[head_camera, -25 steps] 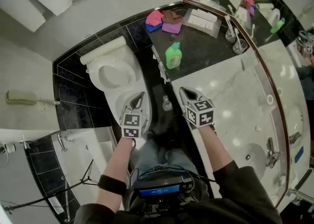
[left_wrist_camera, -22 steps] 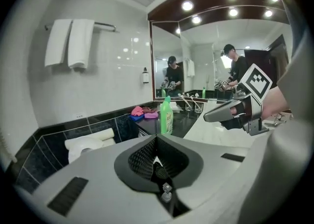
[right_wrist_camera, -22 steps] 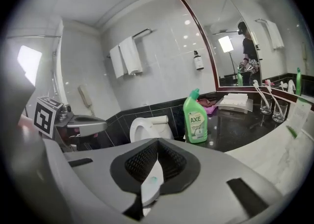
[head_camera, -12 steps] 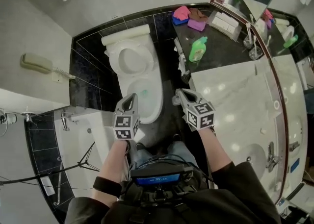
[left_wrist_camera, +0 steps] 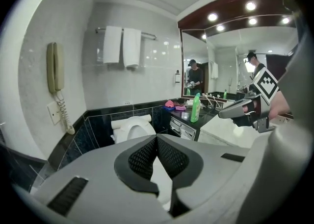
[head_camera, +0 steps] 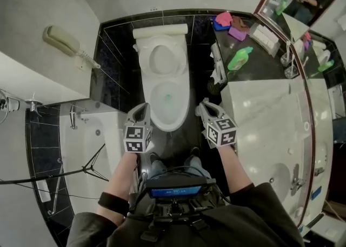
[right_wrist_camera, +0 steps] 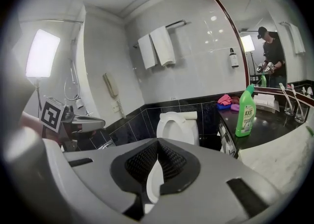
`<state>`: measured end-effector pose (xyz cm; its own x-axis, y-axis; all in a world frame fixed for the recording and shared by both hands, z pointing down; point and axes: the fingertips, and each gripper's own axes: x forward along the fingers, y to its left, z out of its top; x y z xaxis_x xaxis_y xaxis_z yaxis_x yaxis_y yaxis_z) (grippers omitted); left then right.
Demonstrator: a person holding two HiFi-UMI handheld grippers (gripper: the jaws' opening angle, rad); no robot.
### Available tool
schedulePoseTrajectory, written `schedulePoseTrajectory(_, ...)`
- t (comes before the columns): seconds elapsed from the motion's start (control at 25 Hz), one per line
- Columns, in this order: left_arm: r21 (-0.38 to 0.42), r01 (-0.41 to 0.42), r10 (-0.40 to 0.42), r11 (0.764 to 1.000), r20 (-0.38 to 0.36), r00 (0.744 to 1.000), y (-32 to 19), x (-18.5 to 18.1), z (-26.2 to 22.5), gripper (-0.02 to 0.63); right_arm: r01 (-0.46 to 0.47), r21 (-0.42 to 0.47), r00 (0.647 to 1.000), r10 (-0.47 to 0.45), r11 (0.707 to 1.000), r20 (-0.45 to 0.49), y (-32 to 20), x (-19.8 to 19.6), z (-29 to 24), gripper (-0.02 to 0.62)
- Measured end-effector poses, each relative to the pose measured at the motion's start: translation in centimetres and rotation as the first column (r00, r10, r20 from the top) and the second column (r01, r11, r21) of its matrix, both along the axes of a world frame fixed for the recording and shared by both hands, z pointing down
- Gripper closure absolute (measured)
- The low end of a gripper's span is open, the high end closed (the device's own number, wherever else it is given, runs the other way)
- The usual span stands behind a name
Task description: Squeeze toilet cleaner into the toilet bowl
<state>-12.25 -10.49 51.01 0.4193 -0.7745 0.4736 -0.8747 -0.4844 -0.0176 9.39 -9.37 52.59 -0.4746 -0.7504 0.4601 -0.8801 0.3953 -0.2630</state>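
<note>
The white toilet stands against the black tiled wall with its lid up and the bowl open. A green toilet cleaner bottle stands on the dark counter to the right of it, also seen as the green bottle and the bottle. My left gripper hangs at the bowl's front left, shut and empty. My right gripper hangs at the bowl's front right, shut and empty, well short of the bottle.
A wall phone hangs left of the toilet. Pink and purple cloths lie at the counter's back. A pale marble counter with a sink runs along the right under a mirror. White towels hang above the toilet. A bathtub lies left.
The view has swung so the toilet is now centred between both grippers. Both grippers moved sideways with the person and stayed shut and empty.
</note>
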Motion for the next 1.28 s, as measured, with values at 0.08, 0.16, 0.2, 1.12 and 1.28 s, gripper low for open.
schedulePoseTrajectory(0.08, 0.0, 0.021, -0.021, 1.0, -0.001, 1.0, 0.2, -1.9, 0.3, 0.606, 0.002, -0.002, 1.0, -0.002, 1.0, -0.002, 0.1, -1.2, 0.0, 0.591)
schedulePoseTrajectory(0.16, -0.001, 0.035, -0.035, 0.999, -0.009, 0.999, 0.4, -3.1, 0.3, 0.606, 0.003, -0.006, 1.0, -0.003, 1.0, 0.0, 0.2, -2.0, 0.0, 0.591)
schedulePoseTrajectory(0.2, -0.001, 0.041, -0.041, 0.999, -0.012, 0.999, 0.7, -3.6, 0.3, 0.606, 0.005, -0.008, 1.0, -0.005, 1.0, -0.002, 0.3, -2.3, 0.0, 0.591)
schedulePoseTrajectory(1.12, 0.033, 0.094, -0.094, 0.995, -0.019, 0.995, 3.8, -8.1, -1.1, 0.606, 0.07, 0.0, 0.997, -0.07, 0.998, -0.023, 2.2, -7.2, -0.7, 0.592)
schedulePoseTrajectory(1.28, 0.029, 0.094, -0.093, 0.995, -0.023, 0.995, 4.0, -8.1, -1.1, 0.606, 0.072, 0.0, 0.997, -0.072, 0.997, -0.023, 2.3, -7.2, -1.0, 0.592)
